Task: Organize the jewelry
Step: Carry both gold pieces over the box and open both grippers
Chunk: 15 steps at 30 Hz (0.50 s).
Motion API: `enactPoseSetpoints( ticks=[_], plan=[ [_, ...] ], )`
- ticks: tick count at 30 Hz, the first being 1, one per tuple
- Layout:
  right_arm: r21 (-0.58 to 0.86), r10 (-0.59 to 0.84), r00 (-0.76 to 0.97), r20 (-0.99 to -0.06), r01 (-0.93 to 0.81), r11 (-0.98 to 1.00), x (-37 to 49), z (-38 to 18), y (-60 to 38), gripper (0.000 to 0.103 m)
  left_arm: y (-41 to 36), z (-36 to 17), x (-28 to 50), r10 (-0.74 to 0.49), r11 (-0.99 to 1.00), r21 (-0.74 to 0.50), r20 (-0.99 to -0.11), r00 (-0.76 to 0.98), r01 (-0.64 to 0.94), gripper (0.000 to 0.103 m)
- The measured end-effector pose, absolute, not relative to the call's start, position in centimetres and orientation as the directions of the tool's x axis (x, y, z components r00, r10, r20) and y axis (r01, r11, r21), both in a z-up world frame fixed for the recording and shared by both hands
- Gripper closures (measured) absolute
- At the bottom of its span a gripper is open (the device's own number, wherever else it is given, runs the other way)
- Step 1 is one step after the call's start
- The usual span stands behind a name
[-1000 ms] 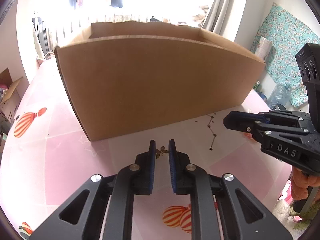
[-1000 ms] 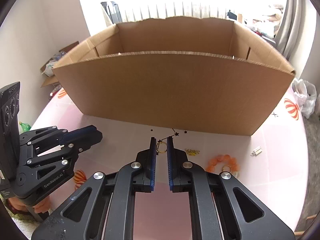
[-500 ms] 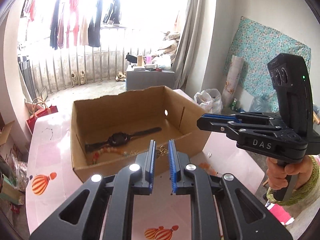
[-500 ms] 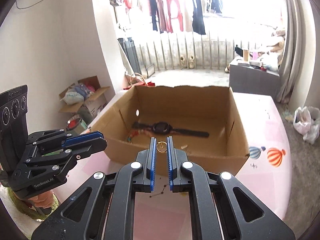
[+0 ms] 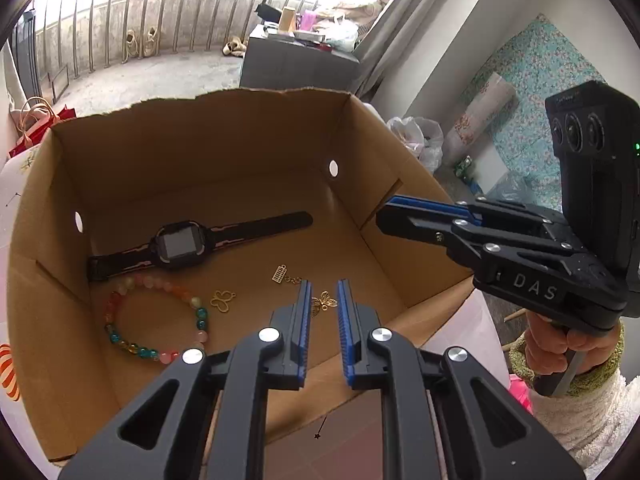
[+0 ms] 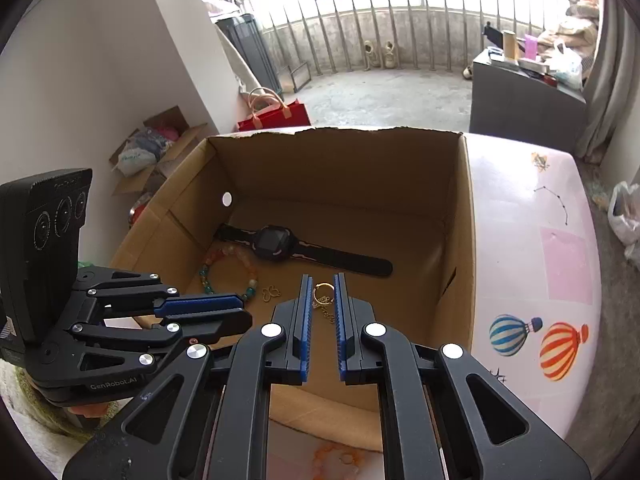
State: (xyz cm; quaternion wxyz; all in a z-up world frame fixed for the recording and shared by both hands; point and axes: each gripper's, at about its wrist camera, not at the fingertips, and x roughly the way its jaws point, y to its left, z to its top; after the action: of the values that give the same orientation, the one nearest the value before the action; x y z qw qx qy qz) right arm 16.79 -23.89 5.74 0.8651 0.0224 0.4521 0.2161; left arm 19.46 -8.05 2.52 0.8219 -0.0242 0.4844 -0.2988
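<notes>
An open cardboard box [image 5: 200, 152] [image 6: 460, 240] holds a black watch [image 5: 176, 244] [image 6: 276, 242], a bead bracelet [image 5: 120, 344] [image 6: 210, 276], a gold butterfly outline charm [image 5: 222, 301] [image 6: 272, 293] and a small gold tag charm [image 5: 280, 273]. My left gripper [image 5: 323, 300] is shut on a gold butterfly charm [image 5: 325, 301] and holds it above the box's near side. My right gripper [image 6: 321, 292] is shut on a gold ring with a chain [image 6: 323, 295] and holds it over the box, right of the left gripper [image 6: 200, 306].
The box stands on a pink table [image 6: 552, 264] with balloon prints [image 6: 560, 350]. An orange bead bracelet [image 6: 336, 458] lies on the table in front of the box. The right gripper [image 5: 424, 216] reaches over the box's right wall.
Both grippers rose from the table in front of the box, carrying their charms, and now hang over the open box. Its contents have come into view.
</notes>
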Motion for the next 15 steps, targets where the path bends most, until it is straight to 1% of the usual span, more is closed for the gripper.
enactPoseSetpoints(
  ticks=[4, 7, 10, 15],
  plan=[
    [0.235, 0.404, 0.499, -0.767, -0.366, 0.900, 17.5, 5.9, -24.3, 0.092, -8.6, 1.9, 20.3, -0.502, 0.827, -0.344, -0.808, 0.307, 0.445, 0.090],
    [0.257, 0.426, 0.508, -0.748, -0.370, 0.893, 17.9, 6.1, -24.8, 0.092, -8.8, 1.6, 21.1, -0.507, 0.828, -0.365, -0.813, 0.287, 0.427, 0.084],
    [0.273, 0.438, 0.513, -0.739, -0.366, 0.890, 18.1, 6.1, -25.2, 0.092, -8.6, 1.6, 21.1, -0.511, 0.828, -0.371, -0.809, 0.292, 0.421, 0.080],
    [0.292, 0.442, 0.542, -0.714, -0.343, 0.893, 17.7, 6.9, -26.4, 0.092, -7.6, 2.1, 20.8, -0.518, 0.832, -0.381, -0.793, 0.320, 0.403, 0.080]
  ],
)
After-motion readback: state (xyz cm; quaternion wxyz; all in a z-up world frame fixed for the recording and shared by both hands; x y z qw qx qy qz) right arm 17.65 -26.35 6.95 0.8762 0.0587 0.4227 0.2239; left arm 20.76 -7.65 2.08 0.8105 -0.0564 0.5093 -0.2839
